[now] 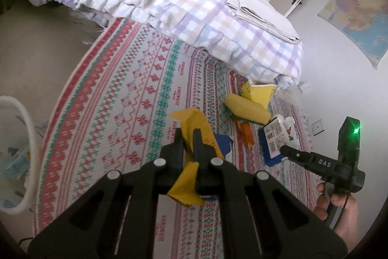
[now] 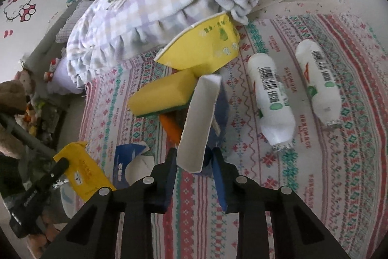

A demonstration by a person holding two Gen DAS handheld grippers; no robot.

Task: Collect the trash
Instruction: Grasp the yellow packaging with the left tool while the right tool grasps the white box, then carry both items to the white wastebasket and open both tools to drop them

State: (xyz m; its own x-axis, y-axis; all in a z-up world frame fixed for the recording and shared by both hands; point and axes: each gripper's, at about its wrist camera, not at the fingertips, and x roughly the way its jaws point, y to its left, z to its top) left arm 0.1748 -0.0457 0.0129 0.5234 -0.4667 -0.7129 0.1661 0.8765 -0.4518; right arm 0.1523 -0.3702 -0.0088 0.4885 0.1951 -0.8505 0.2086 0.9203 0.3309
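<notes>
Left gripper (image 1: 188,137) clamps a yellow wrapper (image 1: 201,128); right gripper (image 2: 194,157) grips a blue-and-white carton (image 2: 197,123). 2 white bottles (image 2: 271,91) lie on the rug (image 2: 339,162), sponge (image 2: 160,94) nearby.

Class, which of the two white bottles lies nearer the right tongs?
The left bottle, beside the blue carton; the other bottle lies farther right.
</notes>
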